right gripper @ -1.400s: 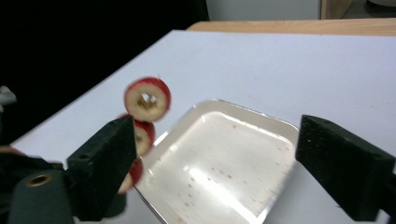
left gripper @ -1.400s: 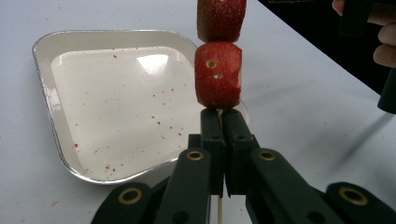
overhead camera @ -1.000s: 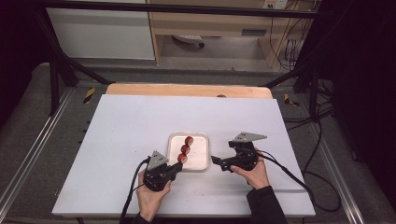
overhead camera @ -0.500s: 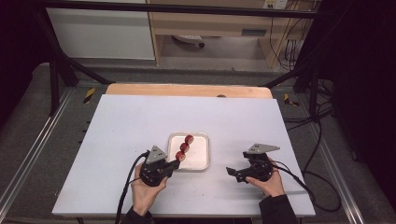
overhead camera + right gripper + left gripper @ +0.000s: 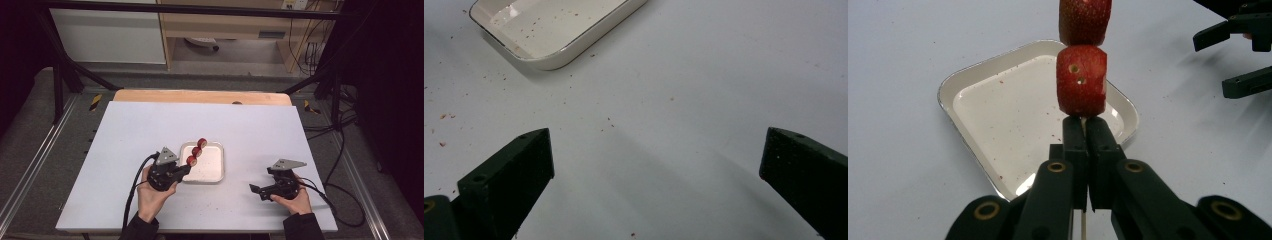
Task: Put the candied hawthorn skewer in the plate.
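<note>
White table (image 5: 125,150), crumb-dusted tray (image 5: 212,172): left gripper (image 5: 186,169) clamps the loaded strawberry skewer (image 5: 1081,80), right gripper (image 5: 256,190) gapes empty; skewering looks done, setting down remains.

Left gripper (image 5: 186,168): carried in the left hand (image 5: 150,197) near the table's front edge, jaws directed forward and to the right, pressed together with barely a gap between them; its fingertips (image 5: 1083,132) are seen clamped side by side. Right gripper (image 5: 256,190): carried in the right hand (image 5: 295,200), held low, jaws directed left and spread wide apart, nothing between them.
</note>
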`<state>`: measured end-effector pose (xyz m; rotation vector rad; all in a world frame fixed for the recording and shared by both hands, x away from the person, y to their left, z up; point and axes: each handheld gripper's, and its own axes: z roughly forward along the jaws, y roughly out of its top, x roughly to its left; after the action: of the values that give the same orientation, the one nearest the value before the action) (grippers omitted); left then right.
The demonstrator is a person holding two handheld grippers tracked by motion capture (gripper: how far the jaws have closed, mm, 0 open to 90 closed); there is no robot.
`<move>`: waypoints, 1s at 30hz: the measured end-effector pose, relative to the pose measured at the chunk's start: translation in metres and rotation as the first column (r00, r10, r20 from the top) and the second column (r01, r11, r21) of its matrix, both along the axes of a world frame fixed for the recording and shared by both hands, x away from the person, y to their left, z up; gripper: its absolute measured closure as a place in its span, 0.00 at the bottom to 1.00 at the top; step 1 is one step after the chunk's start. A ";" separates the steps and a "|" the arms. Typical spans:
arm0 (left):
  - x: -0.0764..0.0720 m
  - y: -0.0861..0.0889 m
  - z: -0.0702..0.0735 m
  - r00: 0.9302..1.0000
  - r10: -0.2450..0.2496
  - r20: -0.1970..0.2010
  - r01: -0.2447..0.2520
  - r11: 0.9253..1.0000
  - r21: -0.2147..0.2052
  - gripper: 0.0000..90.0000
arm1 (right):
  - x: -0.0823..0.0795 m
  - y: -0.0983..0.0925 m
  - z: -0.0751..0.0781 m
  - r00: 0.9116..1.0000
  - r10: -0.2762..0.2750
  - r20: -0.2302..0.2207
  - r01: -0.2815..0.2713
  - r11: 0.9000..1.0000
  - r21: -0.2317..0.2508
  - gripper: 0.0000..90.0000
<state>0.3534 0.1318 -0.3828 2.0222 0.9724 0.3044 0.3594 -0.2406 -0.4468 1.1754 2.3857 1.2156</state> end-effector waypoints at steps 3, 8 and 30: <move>0.005 -0.004 0.003 1.000 0.001 -0.002 -0.001 1.000 0.015 0.98 | -0.002 -0.002 -0.001 1.000 0.000 -0.002 0.000 1.000 0.001 0.02; 0.015 -0.009 0.006 1.000 -0.010 -0.013 0.011 0.999 0.041 0.98 | -0.004 -0.005 -0.001 1.000 -0.002 0.004 0.002 1.000 0.003 0.02; 0.054 -0.036 -0.016 0.996 0.028 -0.081 -0.013 0.984 0.180 0.98 | -0.005 -0.007 -0.003 1.000 0.006 -0.003 -0.006 1.000 0.008 0.02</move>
<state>0.4077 0.0957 -0.3986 2.2042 1.0505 0.3311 0.3540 -0.2473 -0.4500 1.1743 2.3899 1.2273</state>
